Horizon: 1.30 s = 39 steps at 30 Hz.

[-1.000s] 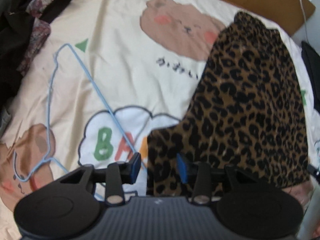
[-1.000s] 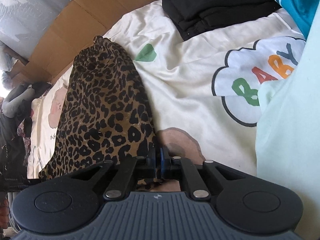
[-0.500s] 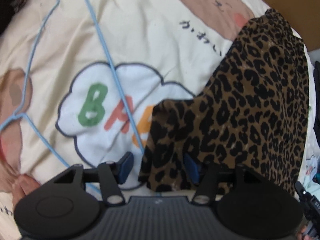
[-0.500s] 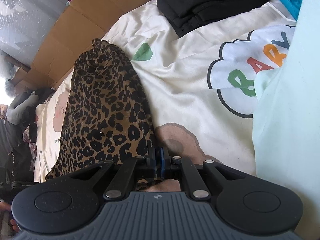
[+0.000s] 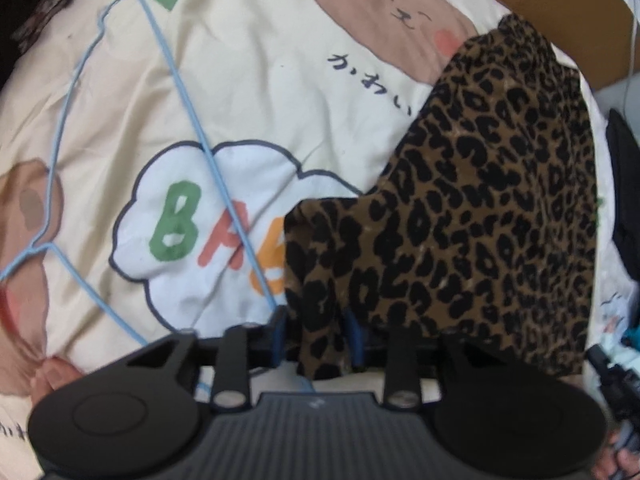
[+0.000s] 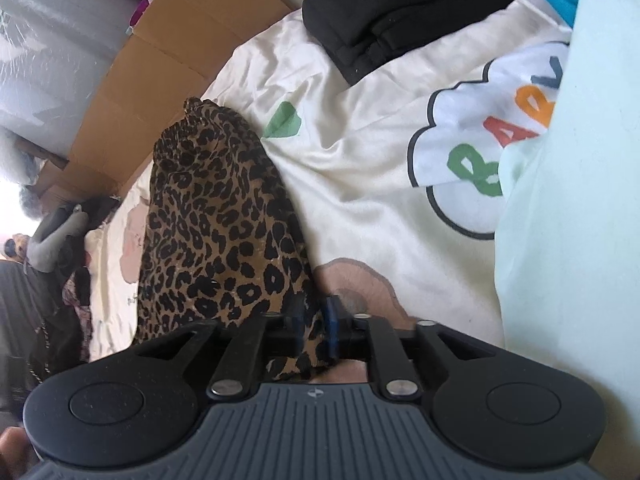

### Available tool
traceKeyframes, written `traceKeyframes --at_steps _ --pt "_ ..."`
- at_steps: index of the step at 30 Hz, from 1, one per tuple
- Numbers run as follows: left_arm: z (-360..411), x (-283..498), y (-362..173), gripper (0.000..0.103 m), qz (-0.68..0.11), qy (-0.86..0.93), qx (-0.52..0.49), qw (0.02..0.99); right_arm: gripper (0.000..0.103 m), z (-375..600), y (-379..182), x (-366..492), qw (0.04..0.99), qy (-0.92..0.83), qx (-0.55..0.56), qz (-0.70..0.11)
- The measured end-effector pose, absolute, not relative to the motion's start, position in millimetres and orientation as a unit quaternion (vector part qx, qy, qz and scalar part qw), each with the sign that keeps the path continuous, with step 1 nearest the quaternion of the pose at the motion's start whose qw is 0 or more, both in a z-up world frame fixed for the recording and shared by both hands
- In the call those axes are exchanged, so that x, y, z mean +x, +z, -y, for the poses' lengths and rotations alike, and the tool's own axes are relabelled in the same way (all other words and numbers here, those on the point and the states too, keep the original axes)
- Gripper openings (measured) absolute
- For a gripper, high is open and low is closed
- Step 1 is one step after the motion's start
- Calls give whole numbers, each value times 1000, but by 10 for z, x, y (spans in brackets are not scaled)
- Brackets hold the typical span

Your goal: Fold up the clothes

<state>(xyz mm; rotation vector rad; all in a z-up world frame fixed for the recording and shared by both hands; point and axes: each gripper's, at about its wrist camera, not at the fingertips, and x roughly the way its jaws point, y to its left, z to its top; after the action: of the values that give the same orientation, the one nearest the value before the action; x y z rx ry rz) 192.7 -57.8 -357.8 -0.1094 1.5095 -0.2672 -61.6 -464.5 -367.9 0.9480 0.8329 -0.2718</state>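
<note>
A leopard-print garment [image 5: 480, 220] lies lengthwise on a cream cartoon bedsheet [image 5: 248, 80]. Its near left corner is bunched up between the jaws of my left gripper [image 5: 318, 332]. Those jaws are closing around the corner and still stand fairly wide. In the right wrist view the garment [image 6: 212, 208] stretches away toward the cardboard. My right gripper [image 6: 314, 322] is at its near right corner. Its jaws are opening, with a fold of the fabric still between the blue pads [image 6: 331, 320].
A thin blue wire hanger [image 5: 188, 112] lies on the sheet left of the garment, running under my left gripper. Folded black clothes [image 6: 400, 12] sit at the back right, and a pale mint garment [image 6: 568, 240] is on the right. Cardboard [image 6: 152, 92] borders the far edge. Dark clothes [image 5: 24, 0] are piled far left.
My left gripper came down over the garment's near left corner, which now sits between its jaws. The right jaws, shut on the fabric before, have parted a little.
</note>
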Motion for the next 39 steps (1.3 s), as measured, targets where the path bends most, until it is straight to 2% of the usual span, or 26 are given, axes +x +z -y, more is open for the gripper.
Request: traceKeyframes --at_steps 2,7,9,10,11,12,19,27,35,36,38,39 --pt "580 1921 -3608 50 -675 -131 -60 723 23 4627 -3677 -614 801 -120 439 -390" --pt "525 1906 -3697 47 -670 -131 -86 725 28 4581 -3682 -609 799 -103 430 -407" --pt "509 1880 -3693 33 -668 -134 -75 728 31 4560 -3665 -610 801 -99 425 -410" --pt "485 1870 -3688 27 -667 -135 -76 728 42 4547 -3655 -612 803 -97 422 -410" --pt "452 1862 -3679 12 -666 -137 -80 729 45 4534 -3646 -615 805 -94 419 -409" --pt "419 1856 -3669 10 -665 -137 -83 730 47 4518 -3648 -611 806 -94 416 -411" --pt "442 1806 -3439 7 -649 -118 -63 749 47 4496 -3720 -549 793 -90 426 -425" --pt "670 1802 -3427 7 -652 -110 -10 750 48 4643 -3858 -398 764 -85 465 -440" --pt "714 1790 -3406 7 -652 -105 -6 751 47 4730 -4106 -270 734 -36 503 -455" --pt "714 1793 -3398 7 -651 -105 -6 752 47 4760 -4130 -275 727 -32 514 -454" --pt "714 1797 -3380 7 -651 -106 -5 752 25 4776 -4141 -280 722 -28 518 -457" --pt "714 1798 -3372 7 -650 -107 -5 752 10 4777 -4141 -282 721 -25 516 -461"
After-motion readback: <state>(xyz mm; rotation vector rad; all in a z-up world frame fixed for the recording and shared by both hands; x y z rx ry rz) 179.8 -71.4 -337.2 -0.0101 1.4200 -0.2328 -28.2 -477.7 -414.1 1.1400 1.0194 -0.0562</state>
